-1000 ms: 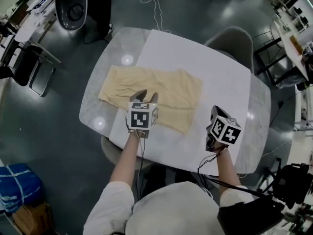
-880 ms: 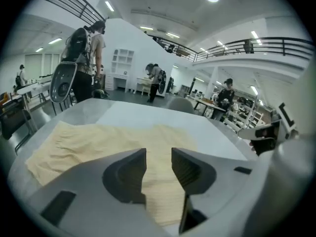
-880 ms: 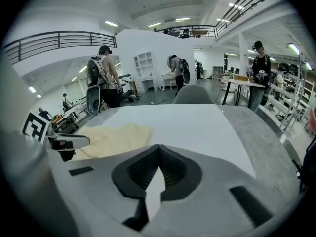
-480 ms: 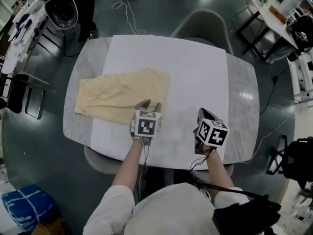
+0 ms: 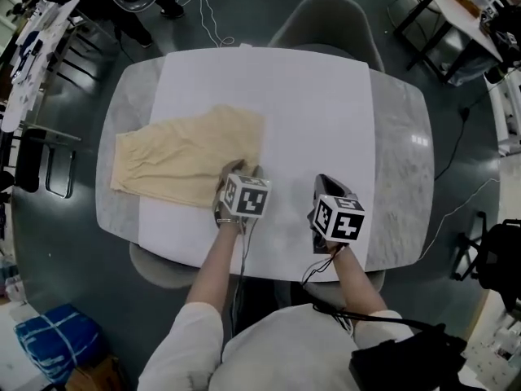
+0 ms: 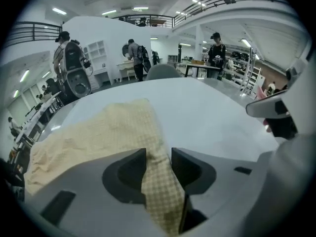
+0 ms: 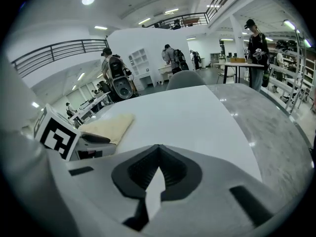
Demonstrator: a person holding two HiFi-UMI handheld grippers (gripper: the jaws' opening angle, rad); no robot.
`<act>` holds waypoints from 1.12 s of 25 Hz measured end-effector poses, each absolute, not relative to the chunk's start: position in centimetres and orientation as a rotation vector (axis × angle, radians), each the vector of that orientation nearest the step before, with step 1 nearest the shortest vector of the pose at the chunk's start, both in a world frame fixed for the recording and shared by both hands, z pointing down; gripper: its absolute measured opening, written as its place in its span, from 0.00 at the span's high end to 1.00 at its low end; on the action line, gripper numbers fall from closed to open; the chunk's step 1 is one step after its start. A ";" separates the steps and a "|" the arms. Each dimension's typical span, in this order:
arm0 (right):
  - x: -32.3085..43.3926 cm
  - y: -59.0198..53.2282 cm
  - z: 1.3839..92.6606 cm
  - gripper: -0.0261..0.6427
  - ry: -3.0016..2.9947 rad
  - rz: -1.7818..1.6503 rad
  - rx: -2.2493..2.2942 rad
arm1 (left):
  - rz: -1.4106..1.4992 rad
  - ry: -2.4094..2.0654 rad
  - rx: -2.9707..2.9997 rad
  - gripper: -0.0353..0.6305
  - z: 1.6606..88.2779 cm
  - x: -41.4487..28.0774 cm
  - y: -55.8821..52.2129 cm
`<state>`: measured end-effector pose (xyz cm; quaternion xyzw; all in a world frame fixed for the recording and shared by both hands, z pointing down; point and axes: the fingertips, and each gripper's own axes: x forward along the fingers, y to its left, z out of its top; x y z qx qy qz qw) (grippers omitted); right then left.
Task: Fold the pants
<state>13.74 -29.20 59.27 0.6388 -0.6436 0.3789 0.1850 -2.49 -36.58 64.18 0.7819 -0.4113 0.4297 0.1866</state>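
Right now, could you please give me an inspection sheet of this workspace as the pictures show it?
Surface: marble table under a white sheet.
Job's things: beige pants spread across the sheet's left edge.
Clutter: nothing seen on the table.
Claws: left claw shut on the pants' near corner; right claw shut, empty.
Cables: leads trail from both claws; a white cord lies on the floor.
Surroundings: grey chair opposite, blue bag on floor, people far off.

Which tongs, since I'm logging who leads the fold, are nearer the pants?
Left. The left tongs are shut on the pants' near corner; the right tongs, shut empty, are clear of them, over the white sheet.
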 end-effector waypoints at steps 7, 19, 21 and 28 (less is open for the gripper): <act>14.0 -29.6 60.1 0.97 -1.835 1.082 1.769 | 1.235 -1.131 2.140 0.74 65.2 -2.5 -37.0; 12.9 -29.9 58.7 0.97 -1.851 1.040 1.742 | 1.154 -1.115 2.093 0.89 64.1 -3.5 -36.0; 12.5 -30.1 58.2 0.97 -1.856 1.032 1.747 | 1.129 -1.088 2.092 0.89 63.5 -3.5 -35.2; 9.8 -31.1 56.1 0.97 -1.882 1.012 1.760 | 1.063 -1.069 2.141 0.90 58.7 -6.7 -35.2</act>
